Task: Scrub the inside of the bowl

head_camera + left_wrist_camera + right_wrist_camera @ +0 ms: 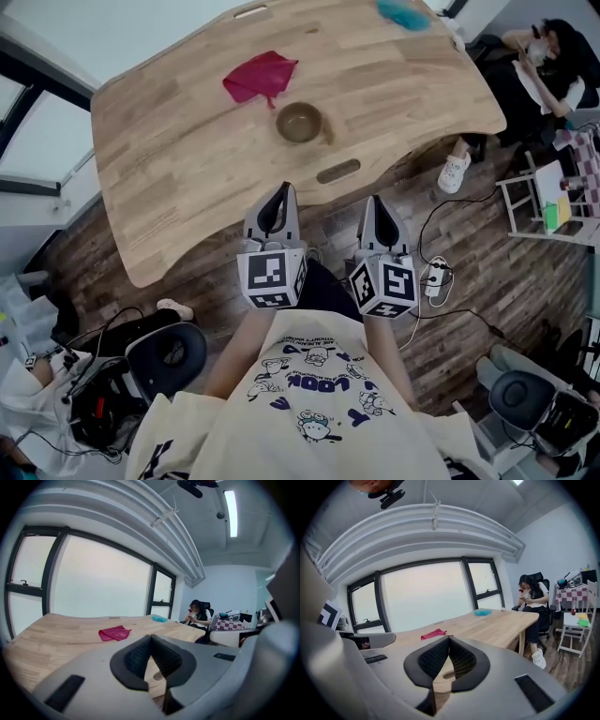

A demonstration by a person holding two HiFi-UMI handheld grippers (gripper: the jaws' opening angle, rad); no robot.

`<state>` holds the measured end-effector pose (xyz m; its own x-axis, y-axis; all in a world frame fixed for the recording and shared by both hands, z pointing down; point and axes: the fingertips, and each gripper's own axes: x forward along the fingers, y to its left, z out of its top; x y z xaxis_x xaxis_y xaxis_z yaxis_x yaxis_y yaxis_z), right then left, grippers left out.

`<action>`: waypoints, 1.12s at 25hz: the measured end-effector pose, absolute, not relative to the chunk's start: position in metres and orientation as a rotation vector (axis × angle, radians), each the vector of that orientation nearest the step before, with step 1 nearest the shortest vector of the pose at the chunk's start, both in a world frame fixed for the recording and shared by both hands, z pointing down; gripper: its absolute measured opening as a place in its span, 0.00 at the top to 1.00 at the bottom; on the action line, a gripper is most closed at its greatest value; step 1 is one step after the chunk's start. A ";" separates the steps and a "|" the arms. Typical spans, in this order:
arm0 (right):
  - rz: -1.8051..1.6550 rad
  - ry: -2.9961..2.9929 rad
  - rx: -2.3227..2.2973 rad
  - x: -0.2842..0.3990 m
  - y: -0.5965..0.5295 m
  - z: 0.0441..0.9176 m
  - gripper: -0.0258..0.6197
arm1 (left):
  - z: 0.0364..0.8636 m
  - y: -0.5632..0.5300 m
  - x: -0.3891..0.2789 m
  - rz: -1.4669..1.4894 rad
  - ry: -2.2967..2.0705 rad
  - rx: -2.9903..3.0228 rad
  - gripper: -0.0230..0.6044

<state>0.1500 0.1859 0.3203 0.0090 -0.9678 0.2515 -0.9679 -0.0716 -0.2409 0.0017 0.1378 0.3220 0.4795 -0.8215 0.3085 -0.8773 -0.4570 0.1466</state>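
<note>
A bright office room has a dark plank floor (487,272) and a long run of black-framed windows (98,578) under a ribbed white ceiling with a strip light (230,506). Most of the head view is taken up by a large pale wooden table (187,169) with rounded corners and a slot (338,171) cut near its near edge. A seated person (544,66) is at the table's far right end, beside a white rack (544,206). Two dark office chairs (169,352) stand on the floor at either side of the person holding the tools.

On the tabletop a red cloth (261,77) lies crumpled, and just nearer than it, close beside it, stands the brown bowl (300,122), upright. A blue-green item (405,13) lies at the far edge.

The left gripper (279,190) and right gripper (373,200) hover side by side at the table's near edge, well apart from the bowl. Each has its jaws pressed together with nothing between them.
</note>
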 end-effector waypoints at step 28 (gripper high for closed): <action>0.618 -2.103 2.147 0.149 0.107 0.351 0.97 | 0.352 0.062 -0.010 0.323 -1.461 2.328 0.92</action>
